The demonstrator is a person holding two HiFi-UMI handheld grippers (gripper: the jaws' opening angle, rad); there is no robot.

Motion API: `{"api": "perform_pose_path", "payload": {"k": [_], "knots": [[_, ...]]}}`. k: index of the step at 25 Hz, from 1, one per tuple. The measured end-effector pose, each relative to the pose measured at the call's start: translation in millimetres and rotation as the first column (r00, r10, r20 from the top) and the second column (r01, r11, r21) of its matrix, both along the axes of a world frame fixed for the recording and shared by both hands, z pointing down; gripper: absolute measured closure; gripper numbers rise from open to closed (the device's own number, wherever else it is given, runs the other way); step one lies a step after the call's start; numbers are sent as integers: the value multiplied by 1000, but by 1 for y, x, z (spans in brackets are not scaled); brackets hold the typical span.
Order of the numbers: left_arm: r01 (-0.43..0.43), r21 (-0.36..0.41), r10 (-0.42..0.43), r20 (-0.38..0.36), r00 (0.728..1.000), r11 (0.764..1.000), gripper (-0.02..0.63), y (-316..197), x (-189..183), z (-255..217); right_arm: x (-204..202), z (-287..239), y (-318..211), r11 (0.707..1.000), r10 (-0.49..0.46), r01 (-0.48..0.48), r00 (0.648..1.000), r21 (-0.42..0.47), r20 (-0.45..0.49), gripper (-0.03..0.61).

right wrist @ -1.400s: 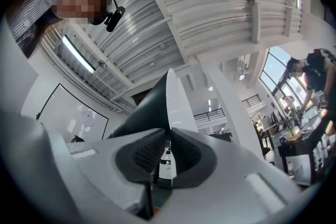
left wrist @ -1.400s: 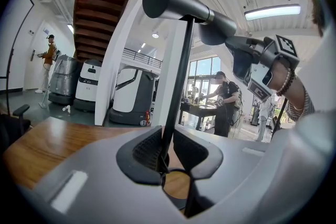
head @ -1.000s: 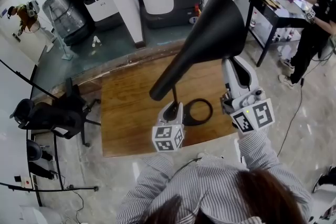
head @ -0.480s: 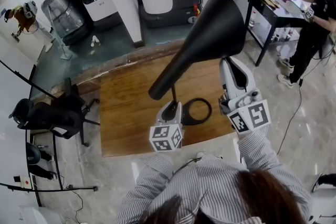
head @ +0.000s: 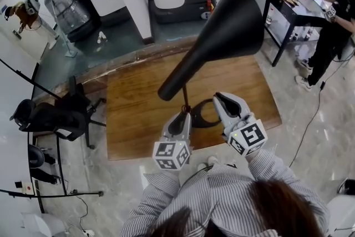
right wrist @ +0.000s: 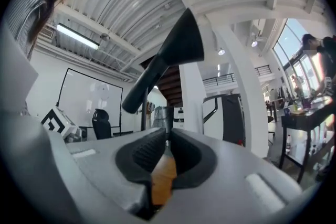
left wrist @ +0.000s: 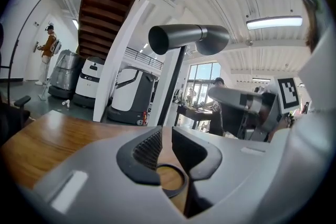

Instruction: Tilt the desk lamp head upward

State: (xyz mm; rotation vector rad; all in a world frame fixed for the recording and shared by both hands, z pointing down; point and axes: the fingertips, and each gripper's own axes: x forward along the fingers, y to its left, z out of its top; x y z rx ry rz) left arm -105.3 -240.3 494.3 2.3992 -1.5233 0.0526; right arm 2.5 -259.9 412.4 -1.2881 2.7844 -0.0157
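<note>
While the lamp head (head: 219, 30) sits atop its stem (head: 185, 101), wide mouth angled up over the counter (head: 133, 114), the left hand-held gripper (head: 182, 118) hovers at the stem, jaws slightly parted, likely to steady it; the right hand-held gripper (head: 221, 101) hangs closed and empty below.

Lamp base ring (head: 195, 119) half hidden behind the right gripper (head: 219, 100), foot of the lamp stem (head: 184, 98) behind the left gripper (head: 179, 119), person's head (head: 272, 208) this side of the lamp cut by the edge.
</note>
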Motion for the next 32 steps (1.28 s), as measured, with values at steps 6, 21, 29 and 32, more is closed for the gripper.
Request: {"api": "perform_pose_path", "payload": {"k": [6, 21, 29, 32], "knots": [[2, -9, -2, -2, 1000, 1000, 608, 13, 5, 1, -34, 50, 32, 989, -82, 76, 996, -130, -42, 554], [-17, -27, 17, -14, 1000, 1000, 614, 29, 6, 0, -56, 65, 56, 965, -185, 174, 982, -197, -38, 578], [-28, -36, 27, -31, 999, 999, 614, 33, 6, 4, -58, 75, 59, 953, -217, 203, 975, -225, -39, 578], [-30, -31, 30, -26, 999, 999, 614, 33, 7, 3, -56, 75, 59, 953, -223, 207, 974, -221, -47, 578]]}}
